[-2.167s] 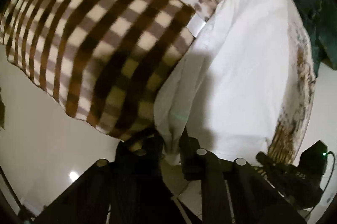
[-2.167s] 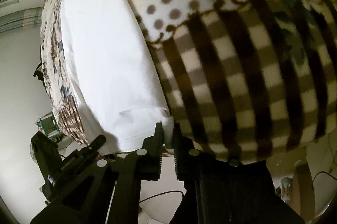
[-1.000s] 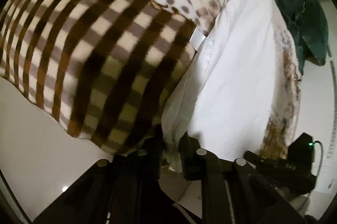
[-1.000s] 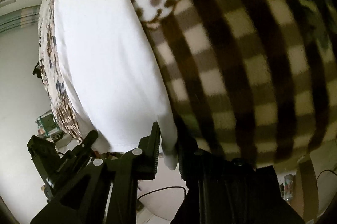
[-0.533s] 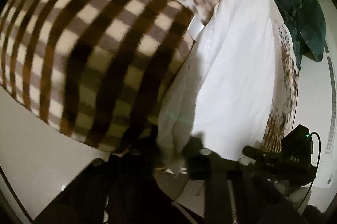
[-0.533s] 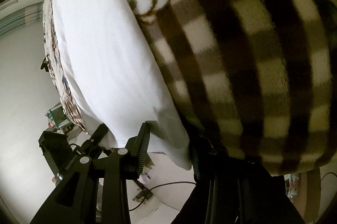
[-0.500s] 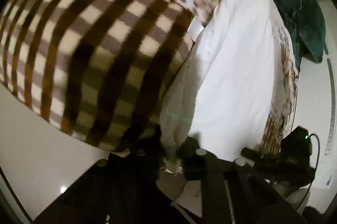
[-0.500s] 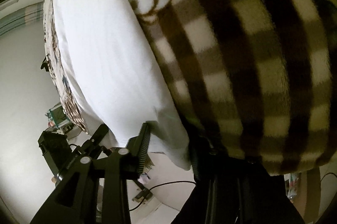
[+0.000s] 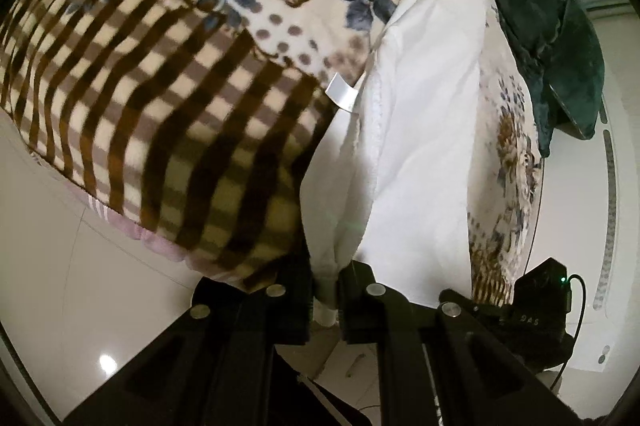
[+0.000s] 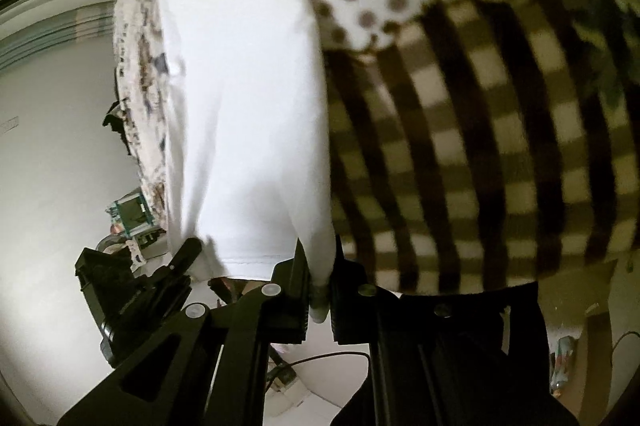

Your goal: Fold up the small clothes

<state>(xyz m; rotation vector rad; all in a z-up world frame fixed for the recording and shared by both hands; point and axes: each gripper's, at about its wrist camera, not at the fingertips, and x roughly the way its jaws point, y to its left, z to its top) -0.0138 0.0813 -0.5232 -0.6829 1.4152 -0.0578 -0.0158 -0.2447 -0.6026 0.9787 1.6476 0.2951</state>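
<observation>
A white garment (image 9: 424, 146) lies stretched along a bed covered by a brown checked and floral blanket (image 9: 168, 98). My left gripper (image 9: 325, 290) is shut on one near corner of the garment, at the bed's edge. My right gripper (image 10: 320, 282) is shut on the other near corner of the same white garment (image 10: 240, 98), beside the checked blanket (image 10: 480, 146). A white label (image 9: 342, 94) sticks out at the garment's edge. Each view shows the other gripper low at the side: the right gripper (image 9: 524, 310) and the left gripper (image 10: 132, 290).
A dark green cloth (image 9: 556, 38) lies at the far end of the bed. Pale tiled floor (image 9: 80, 286) is below the bed's edge. A small green box (image 10: 132, 214) and cables (image 10: 320, 358) lie on the floor.
Both grippers have kept hold of the garment corners and pulled back a little from the bed. The right jaws have closed tighter on the cloth. More floral blanket shows in the left view.
</observation>
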